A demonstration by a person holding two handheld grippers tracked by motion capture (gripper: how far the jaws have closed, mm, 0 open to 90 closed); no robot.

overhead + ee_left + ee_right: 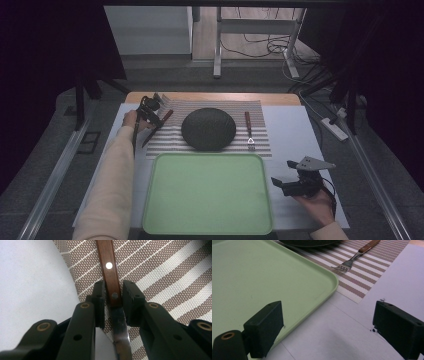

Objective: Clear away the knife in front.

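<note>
Left claw straddles the knife handle on the striped mat, jaws not yet touching it; right claw gapes wide at the tray's four o'clock.

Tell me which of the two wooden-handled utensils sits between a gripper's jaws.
The knife, left of the dark plate: the left gripper straddles its handle. The fork, right of the plate, lies untouched.
</note>
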